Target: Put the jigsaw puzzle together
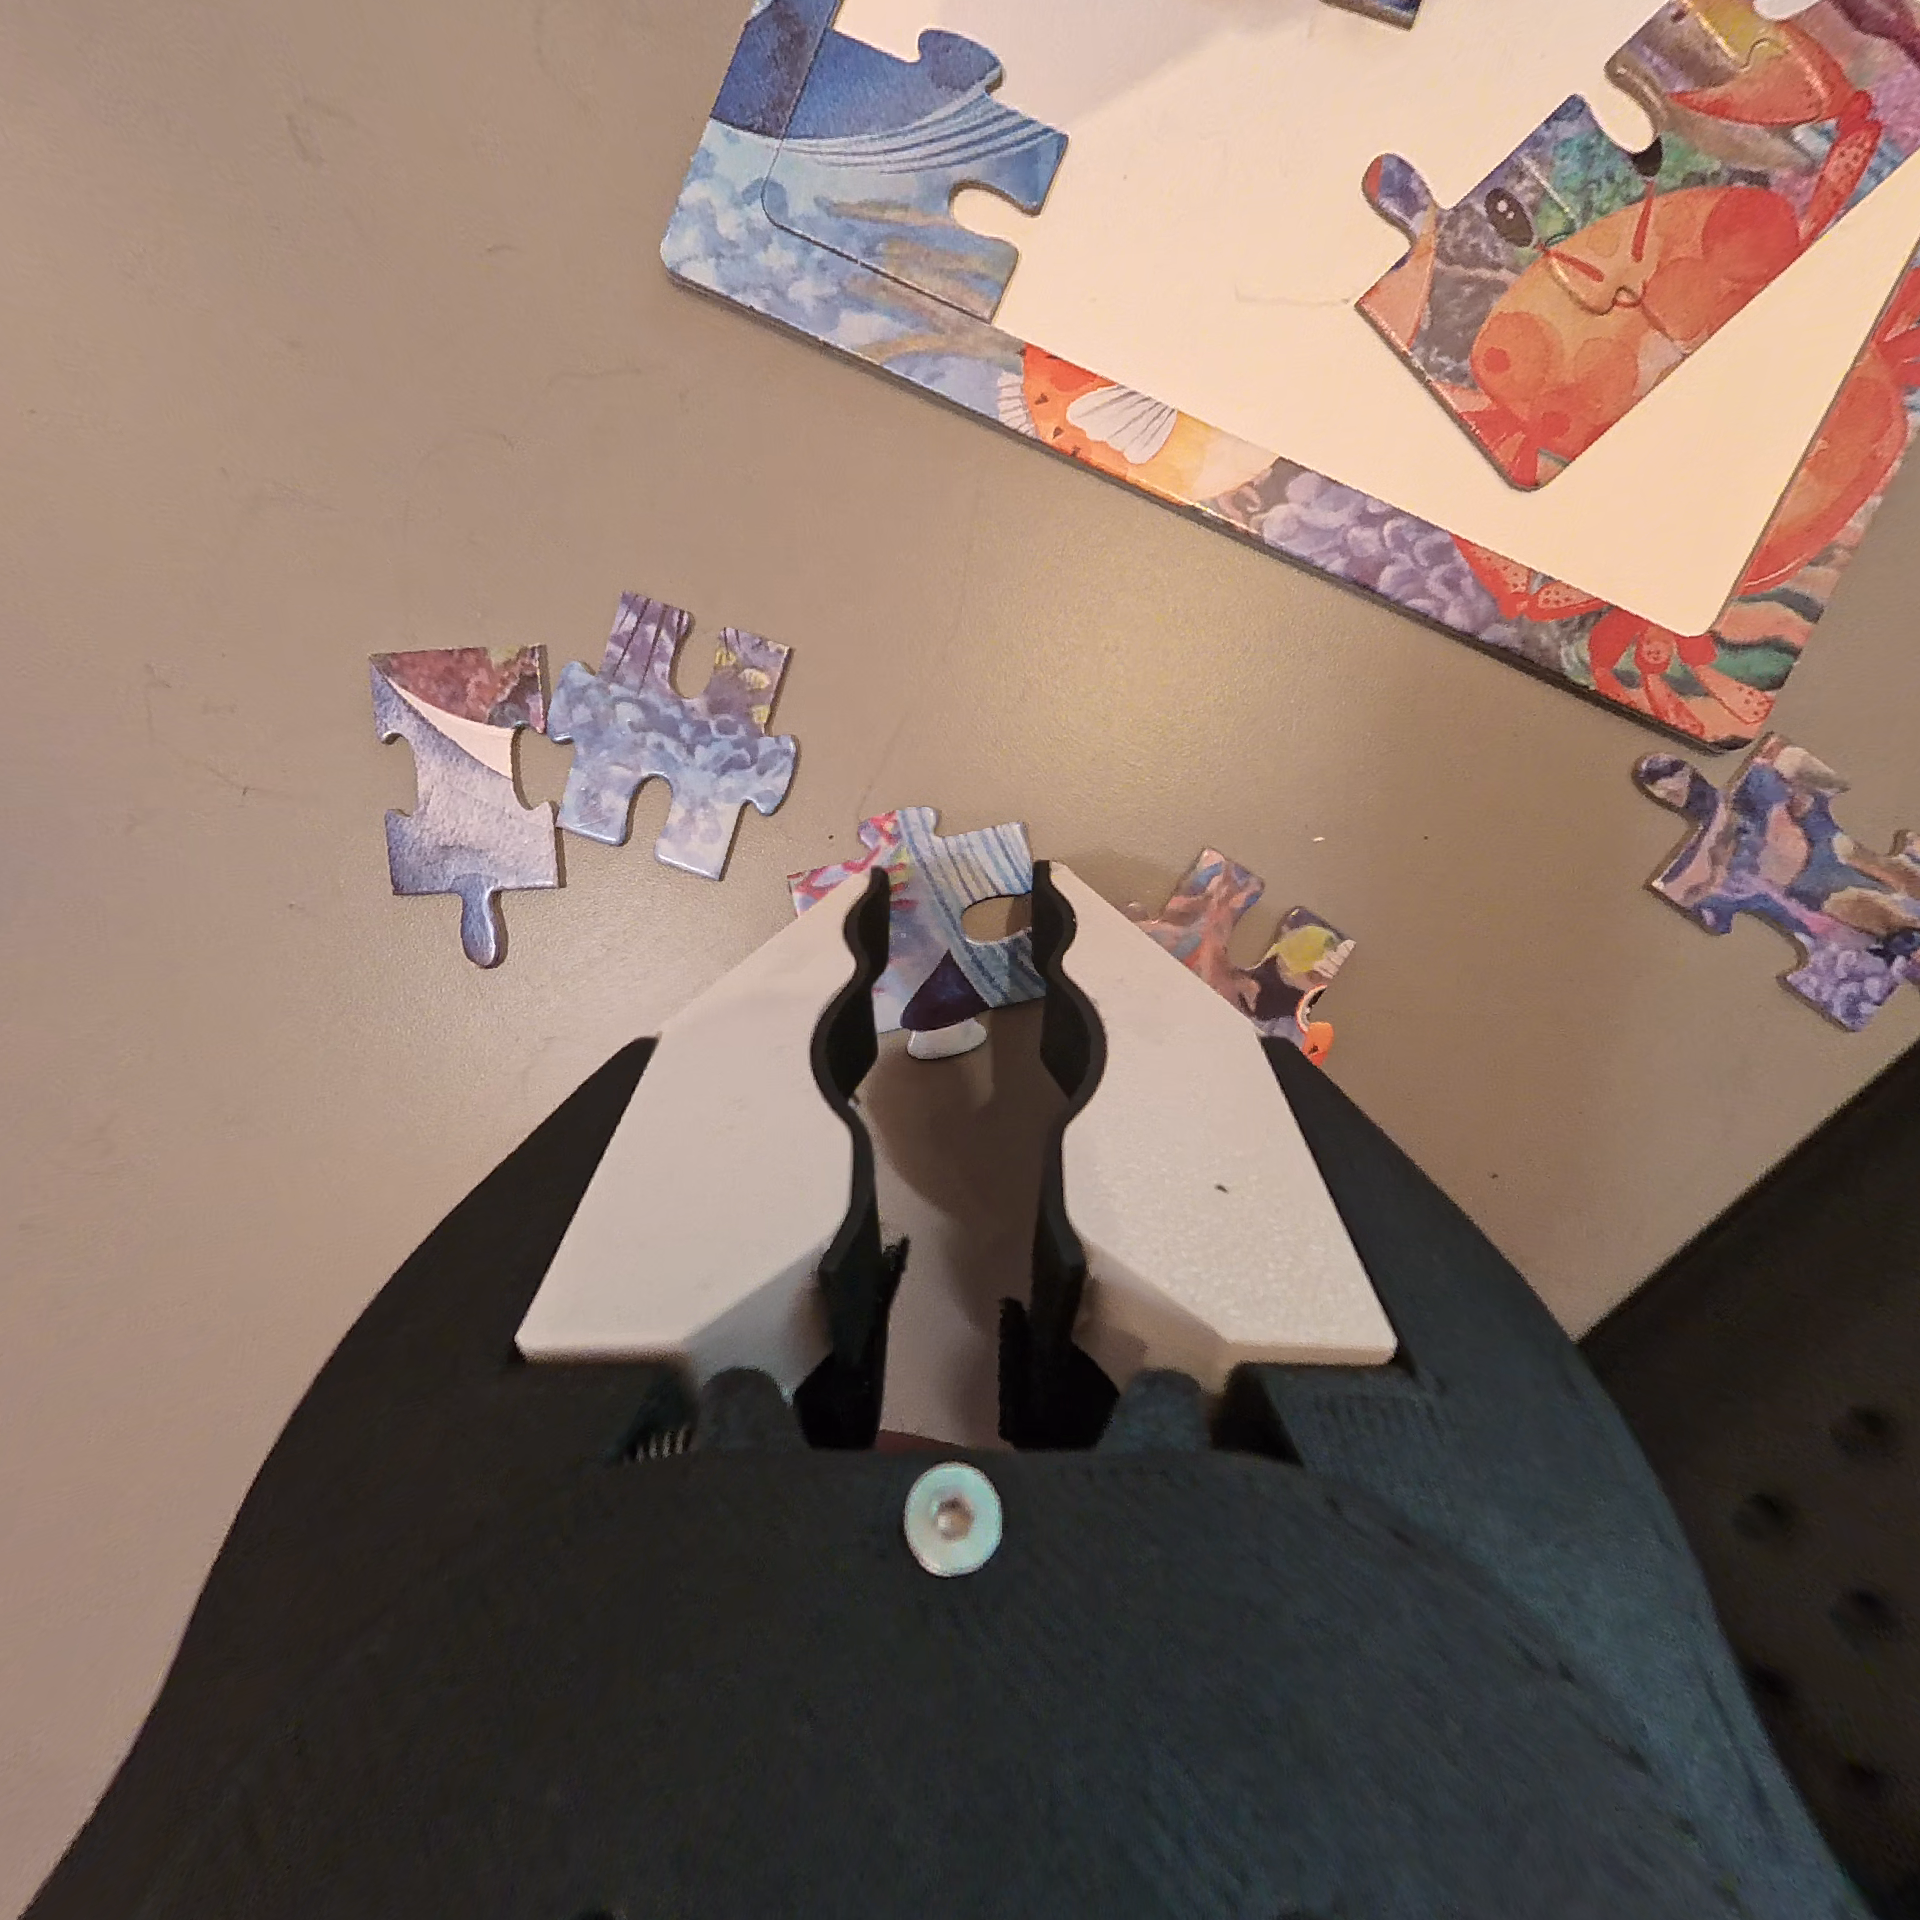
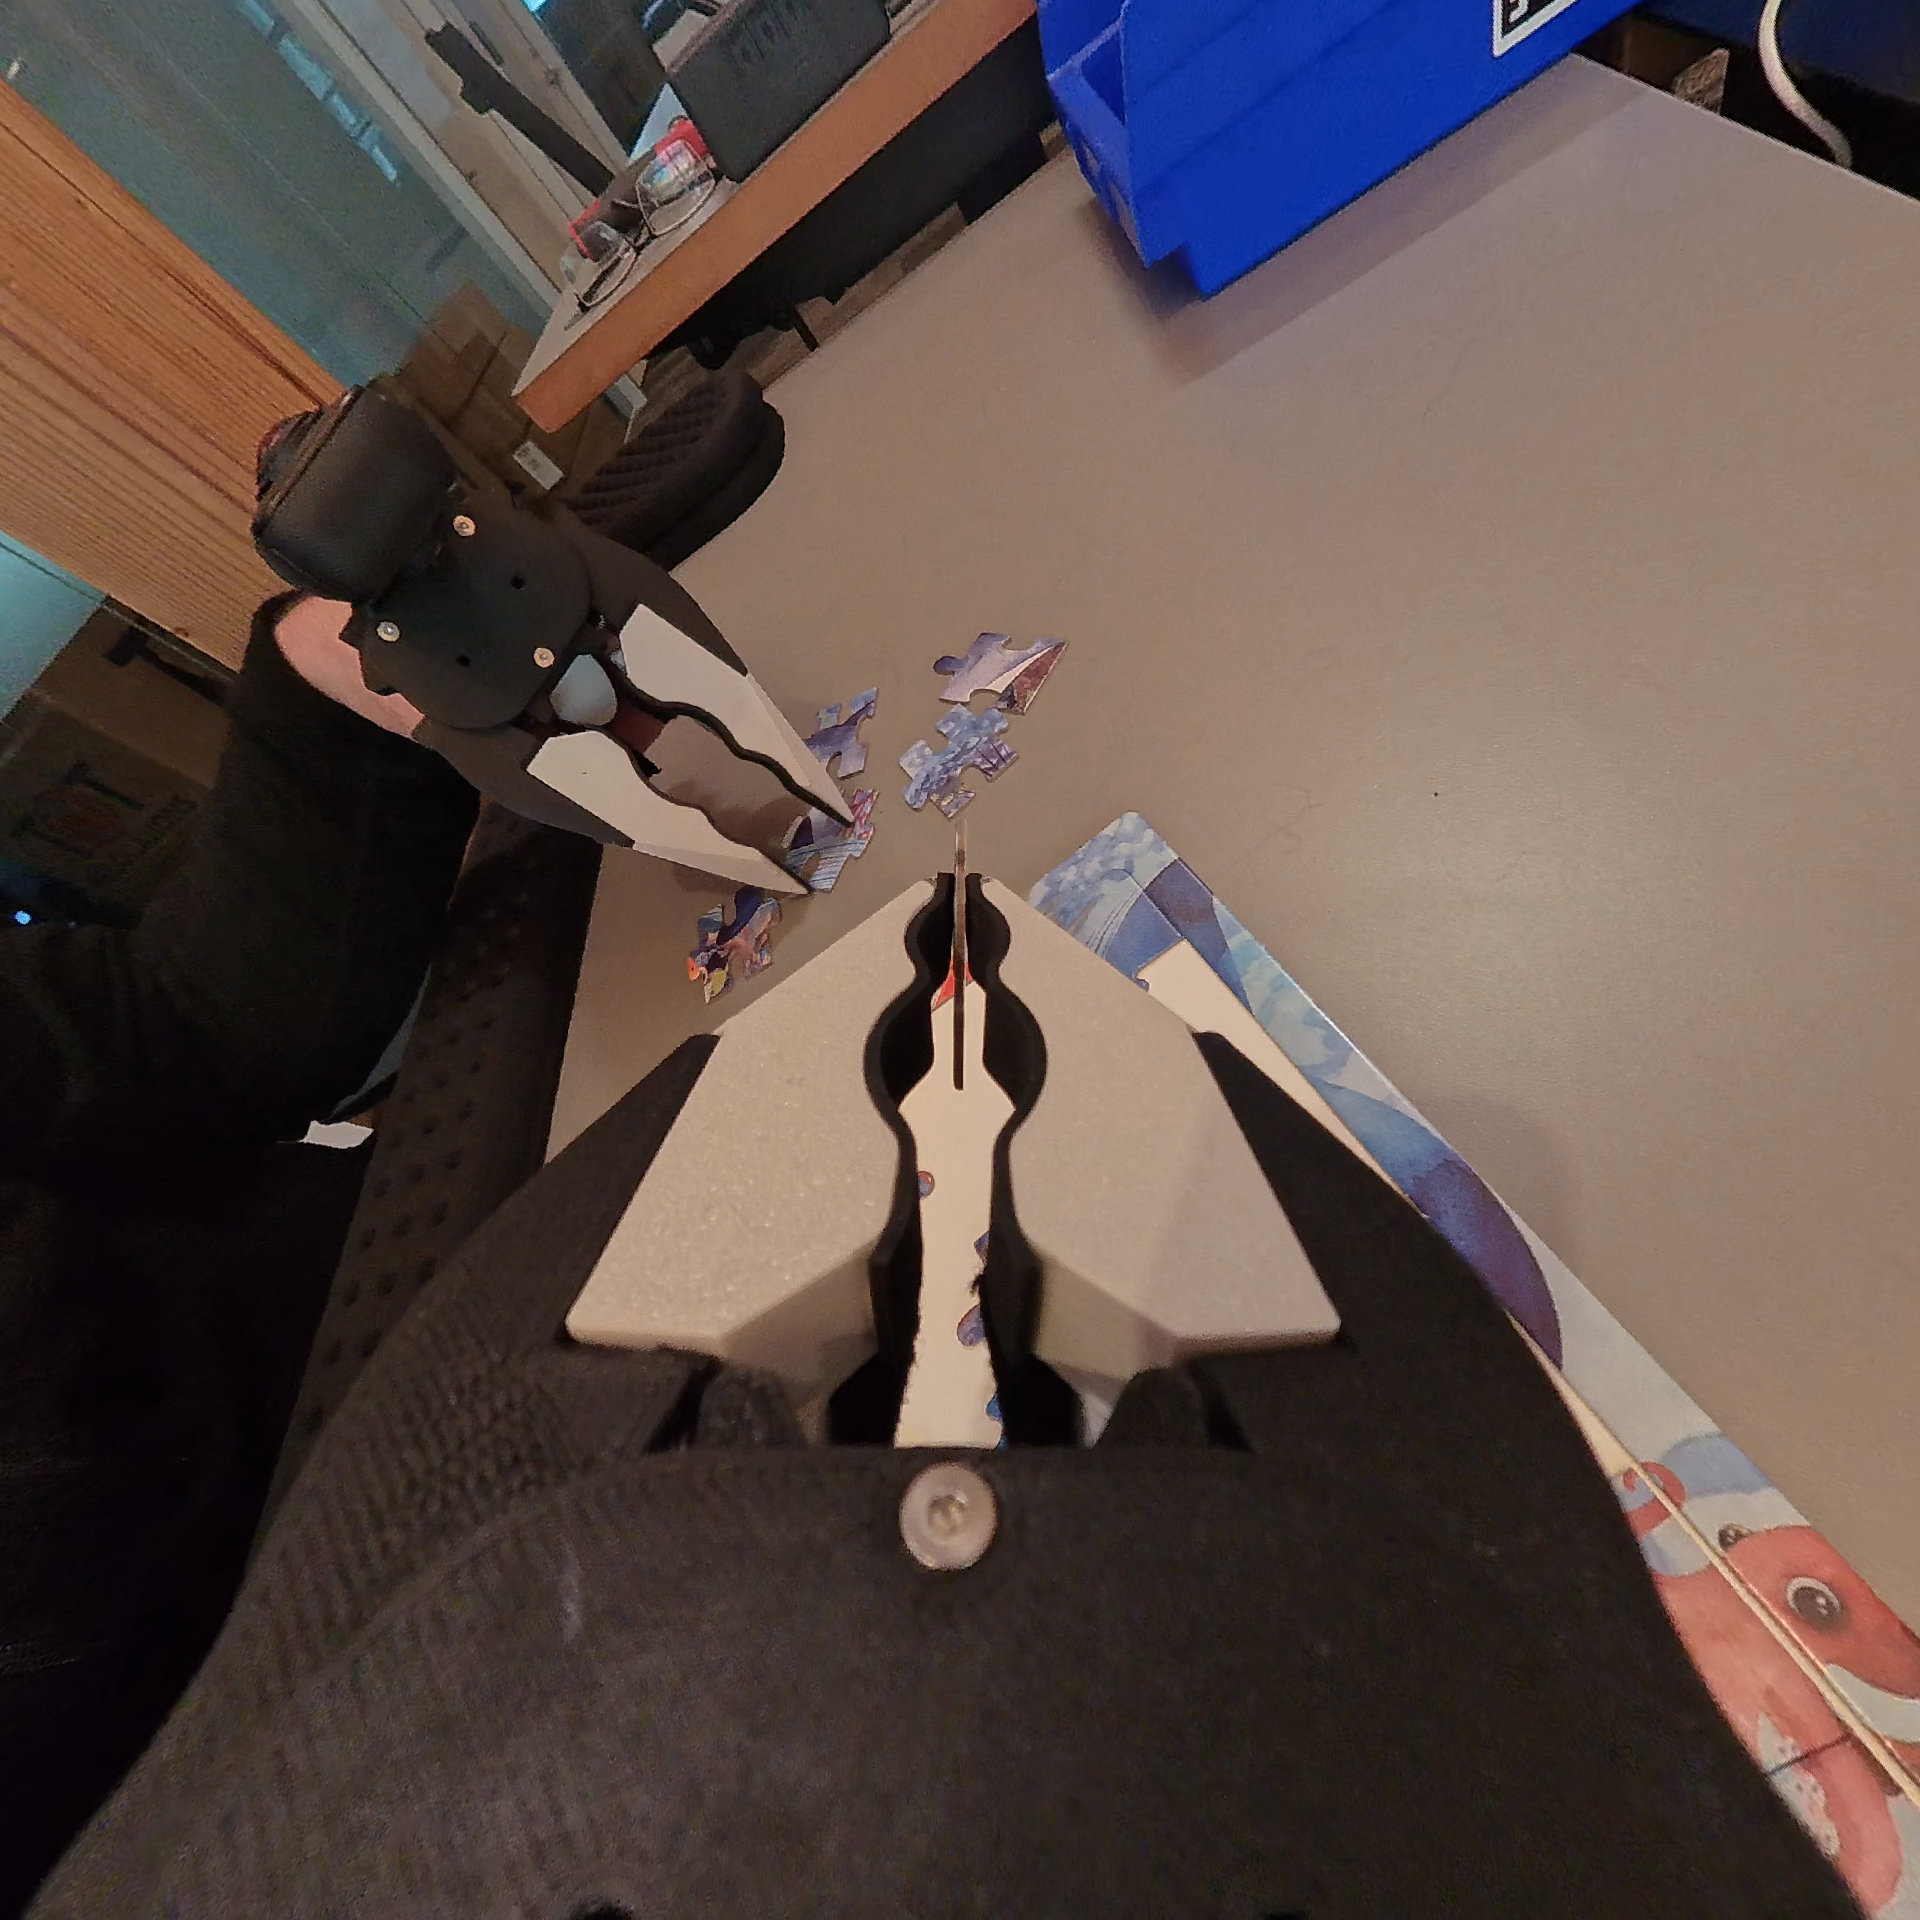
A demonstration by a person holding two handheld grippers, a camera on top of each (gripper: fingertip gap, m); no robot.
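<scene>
The grey table [image 1: 312, 312] carried the puzzle tray [image 1: 1195, 473] at upper right of the left wrist view, a blue corner piece [image 1: 914, 177] and an orange crab piece [image 1: 1621, 301] already seated. The right claw [image 2: 958, 883] was clamped on a piece held edge-on [image 2: 958, 852], apparently ready for placing. The left claw [image 1: 961, 883], jaws parted, hovered over a striped loose piece [image 1: 966, 925] at frame centre. Next, I'd judge: close on it, lift, turn it to fit.

We seem to be in an office or lab: grey counter [image 2: 1351, 623], blue storage bin [image 2: 1299, 135], neighbouring desk [image 2: 790, 218], glass partitions behind.
</scene>
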